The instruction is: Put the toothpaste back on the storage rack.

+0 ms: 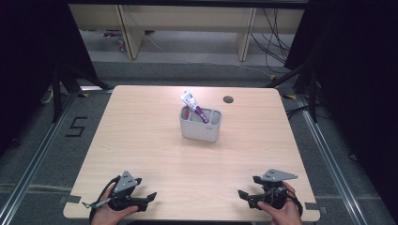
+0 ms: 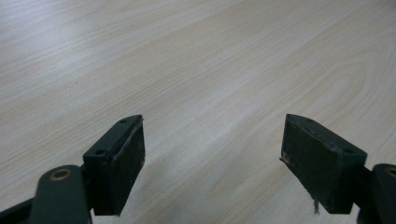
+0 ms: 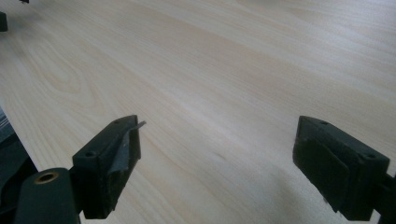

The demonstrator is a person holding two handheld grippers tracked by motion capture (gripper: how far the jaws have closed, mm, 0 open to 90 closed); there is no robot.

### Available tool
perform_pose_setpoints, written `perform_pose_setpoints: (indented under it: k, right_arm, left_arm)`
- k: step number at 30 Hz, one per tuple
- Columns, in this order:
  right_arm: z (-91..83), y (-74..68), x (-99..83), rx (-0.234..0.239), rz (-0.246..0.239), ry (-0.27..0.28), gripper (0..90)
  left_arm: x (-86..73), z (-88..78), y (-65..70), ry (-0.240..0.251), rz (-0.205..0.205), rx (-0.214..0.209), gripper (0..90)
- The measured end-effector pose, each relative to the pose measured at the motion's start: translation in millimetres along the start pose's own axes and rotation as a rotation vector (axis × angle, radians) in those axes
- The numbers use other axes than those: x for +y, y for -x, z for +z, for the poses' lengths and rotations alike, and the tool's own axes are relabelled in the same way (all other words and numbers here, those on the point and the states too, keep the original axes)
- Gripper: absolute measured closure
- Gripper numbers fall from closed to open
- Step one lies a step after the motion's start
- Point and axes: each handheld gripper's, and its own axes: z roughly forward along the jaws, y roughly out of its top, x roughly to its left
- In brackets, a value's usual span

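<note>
Bare table (image 1: 155, 154) between grippers and caddy (image 1: 200, 124)

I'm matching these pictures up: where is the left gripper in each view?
High view: left gripper at bottom left, near the table's front edge.
Left gripper view: its two black jaws rise from the bottom, wide apart.
Right gripper view: dark piece at top left, probably it.
Shared landmark: the pale wood tabletop.

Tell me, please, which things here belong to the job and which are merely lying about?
Job: grey holder; tube standing tilted in it; left gripper and right gripper, both open near the table's front edge.
Lying about: cable hole in the table; floor cables.
</note>
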Motion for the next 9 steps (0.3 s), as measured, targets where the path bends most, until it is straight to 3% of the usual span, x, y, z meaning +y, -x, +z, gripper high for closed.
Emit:
perform_pose_setpoints:
  k: [7,9]
  right_arm:
    - [-0.8,1.5,-0.6,-0.026,-0.021,-0.006,16.2]
    - [-0.3,0.8,-0.9,-0.021,-0.007,-0.009,16.2]
  left_arm:
    - [-0.4,0.9,0.0,0.006,0.0,-0.003,21.3]
    - [-0.3,0.7,-0.1,0.004,0.002,-0.003,21.3]
